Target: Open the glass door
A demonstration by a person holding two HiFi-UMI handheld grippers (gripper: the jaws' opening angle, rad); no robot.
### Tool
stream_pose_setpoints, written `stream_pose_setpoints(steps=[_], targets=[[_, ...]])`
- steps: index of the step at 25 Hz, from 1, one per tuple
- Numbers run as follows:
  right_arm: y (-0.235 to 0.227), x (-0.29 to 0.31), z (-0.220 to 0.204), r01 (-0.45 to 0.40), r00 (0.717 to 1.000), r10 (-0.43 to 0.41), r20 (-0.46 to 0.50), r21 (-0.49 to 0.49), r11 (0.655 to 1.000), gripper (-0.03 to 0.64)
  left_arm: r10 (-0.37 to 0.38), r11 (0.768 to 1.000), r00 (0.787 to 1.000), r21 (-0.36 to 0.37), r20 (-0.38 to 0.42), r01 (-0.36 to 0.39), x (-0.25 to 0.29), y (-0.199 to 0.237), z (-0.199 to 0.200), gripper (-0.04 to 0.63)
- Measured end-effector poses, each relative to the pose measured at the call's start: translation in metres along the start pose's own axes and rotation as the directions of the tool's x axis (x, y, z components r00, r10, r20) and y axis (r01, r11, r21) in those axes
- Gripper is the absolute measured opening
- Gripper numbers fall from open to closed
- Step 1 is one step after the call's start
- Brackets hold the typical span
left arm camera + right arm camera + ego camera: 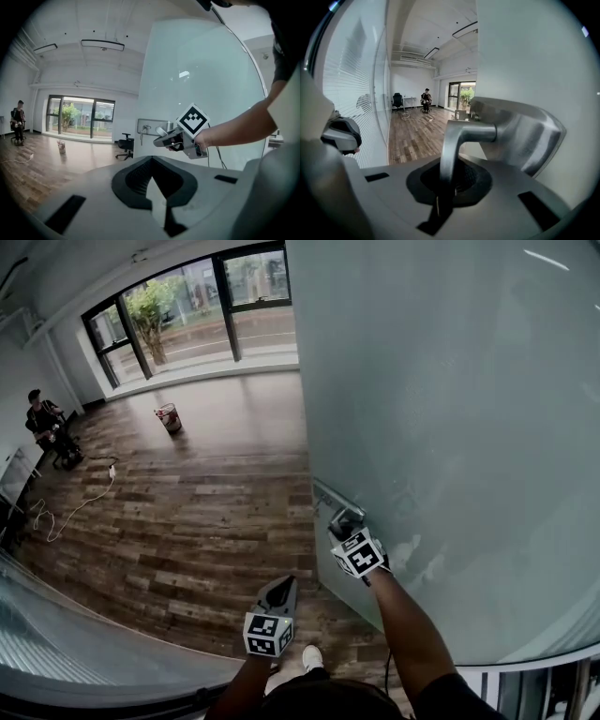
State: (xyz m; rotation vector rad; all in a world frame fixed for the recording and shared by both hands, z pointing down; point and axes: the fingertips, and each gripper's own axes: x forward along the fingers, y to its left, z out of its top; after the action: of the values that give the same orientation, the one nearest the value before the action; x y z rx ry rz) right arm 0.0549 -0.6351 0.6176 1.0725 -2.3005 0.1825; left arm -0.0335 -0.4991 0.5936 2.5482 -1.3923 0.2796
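The frosted glass door (450, 409) fills the right side of the head view, its edge facing the room. On that edge sits a metal lever handle (336, 504). My right gripper (345, 523) is shut on the handle, and in the right gripper view the lever (454, 140) runs down between the jaws from its steel plate (520, 136). My left gripper (278, 594) hangs free to the left of the door, shut and holding nothing. The left gripper view looks past its own jaw tips (157, 197) at the right gripper (161, 140) on the door (197, 70).
Wooden floor stretches ahead to tall windows (187, 310). A small bucket (169, 417) stands mid-floor, and a white cable (75, 507) trails on the left. A person (47, 423) sits far left. A glass partition (75, 643) with blinds runs at the near left. An office chair (125, 145) stands beyond the door.
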Motion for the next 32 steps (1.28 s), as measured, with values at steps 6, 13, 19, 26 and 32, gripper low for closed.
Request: stream_pose_setpoints(steps=[6, 13, 19, 26, 32], targets=[[-0.070, -0.026, -0.001, 0.068, 0.997, -0.067, -0.025, 0.054, 0.996, 0.015, -0.052, 0.999, 0.999, 0.006, -0.011, 0.052, 0.032, -0.015, 0.023, -0.002], [-0.135, -0.018, -0.006, 0.139, 0.990, -0.134, -0.047, 0.102, 0.985, 0.015, -0.024, 1.000, 1.000, 0.009, -0.010, 0.024, 0.053, 0.014, 0.032, -0.002], [-0.197, -0.015, -0.013, 0.197, 0.980, -0.193, -0.039, 0.117, 0.973, 0.015, -0.002, 1.000, 1.000, 0.003, -0.017, 0.002, 0.094, 0.018, 0.039, -0.002], [-0.264, -0.023, -0.029, 0.210, 0.978, -0.208, -0.029, 0.177, 0.961, 0.015, 0.013, 1.000, 1.000, 0.011, -0.003, -0.013, 0.157, 0.004, 0.064, -0.002], [-0.320, -0.030, -0.042, 0.232, 0.972, -0.233, -0.021, 0.219, 0.948, 0.014, -0.010, 1.000, 1.000, 0.019, -0.003, 0.010, 0.206, -0.015, 0.074, -0.002]])
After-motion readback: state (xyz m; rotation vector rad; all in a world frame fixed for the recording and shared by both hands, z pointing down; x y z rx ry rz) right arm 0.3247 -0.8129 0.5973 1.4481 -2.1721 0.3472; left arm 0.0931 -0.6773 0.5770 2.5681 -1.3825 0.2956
